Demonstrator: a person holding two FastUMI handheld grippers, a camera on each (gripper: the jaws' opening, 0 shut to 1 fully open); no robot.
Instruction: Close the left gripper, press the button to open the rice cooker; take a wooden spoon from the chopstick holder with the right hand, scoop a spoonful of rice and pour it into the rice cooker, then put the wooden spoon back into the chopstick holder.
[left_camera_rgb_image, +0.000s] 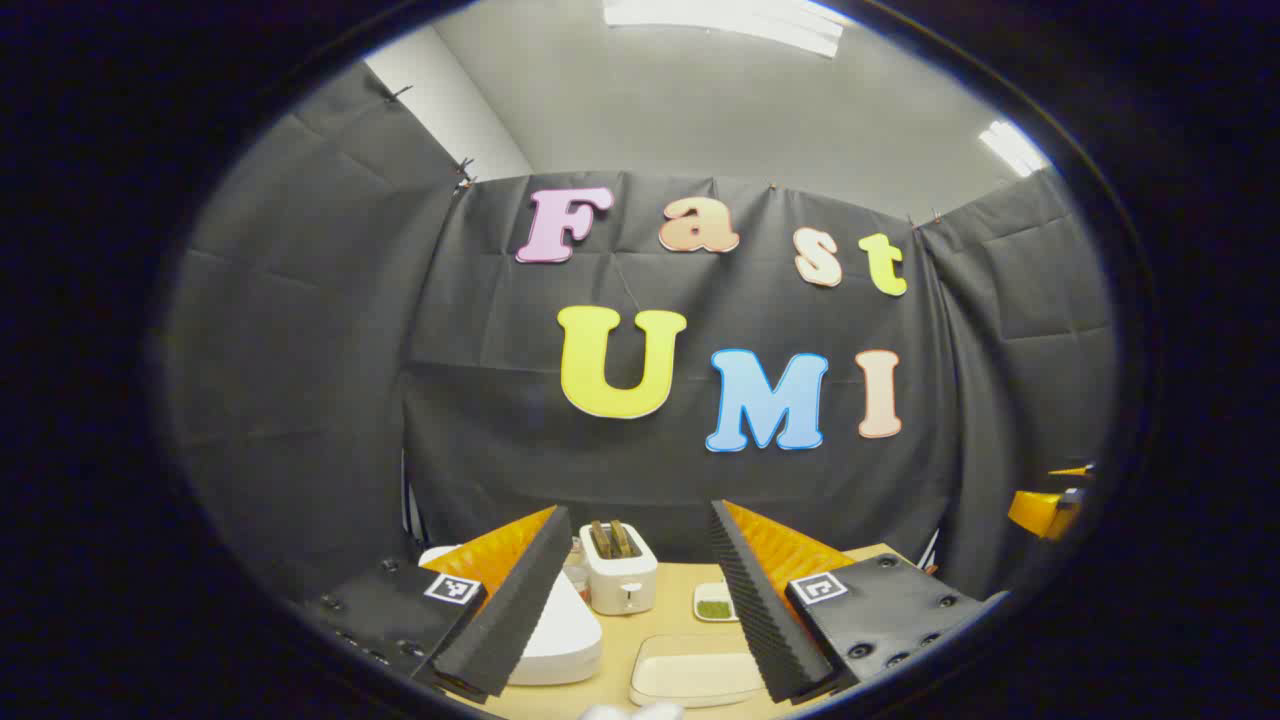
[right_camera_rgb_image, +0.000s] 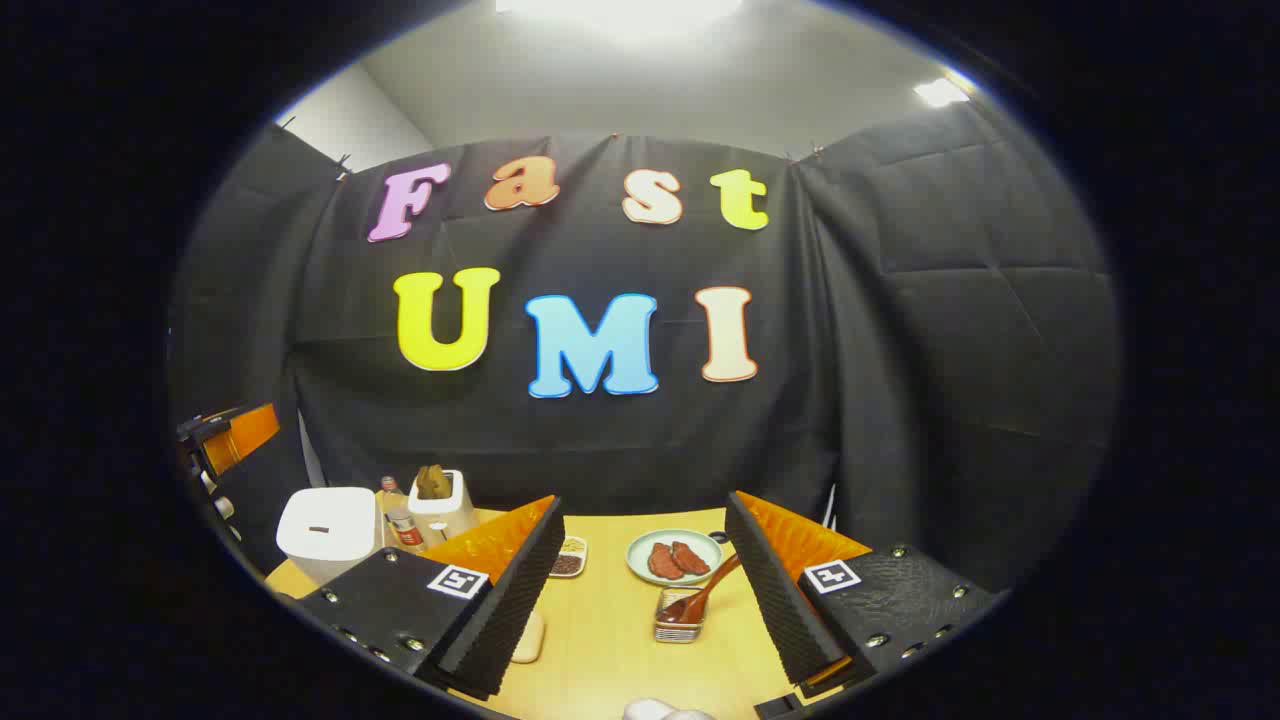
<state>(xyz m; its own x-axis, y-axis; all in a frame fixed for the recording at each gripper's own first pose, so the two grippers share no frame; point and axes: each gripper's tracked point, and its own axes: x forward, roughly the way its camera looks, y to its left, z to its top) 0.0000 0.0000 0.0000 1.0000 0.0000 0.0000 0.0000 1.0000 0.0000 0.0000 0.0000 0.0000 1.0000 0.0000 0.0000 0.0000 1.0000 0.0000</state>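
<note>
Black cloth walls close off the booth on three sides, with a wooden table (right_camera_rgb_image: 610, 640) at the bottom of both views.

Your rice cooker (right_camera_rgb_image: 327, 525), white with its lid down, sits at the table's far left in the right gripper view; in the left gripper view it shows partly behind your left finger (left_camera_rgb_image: 560, 640). Just beside it stands a white toaster (left_camera_rgb_image: 620, 580) with bread in its slots, and a small bottle (right_camera_rgb_image: 403, 527) sits between the two.

Your left gripper (left_camera_rgb_image: 640, 610) is spread wide, nothing between the fingers, hovering over a cream rectangular tray (left_camera_rgb_image: 690, 668). A small dish of something green (left_camera_rgb_image: 714, 603) lies just past that tray.

Your right gripper (right_camera_rgb_image: 645, 590) is wide open too, holding nothing. Between its fingers you see a green plate (right_camera_rgb_image: 675, 557) with two reddish pieces on it, and nearer to you the wooden spoon (right_camera_rgb_image: 705, 590) leaning tilted in what looks like a small metal holder (right_camera_rgb_image: 678, 625), though it's too small to be sure. A little dish with dark contents (right_camera_rgb_image: 568, 560) sits left of the plate.

Your other gripper's orange body shows at the far left edge (right_camera_rgb_image: 235, 435) of the right gripper view.
</note>
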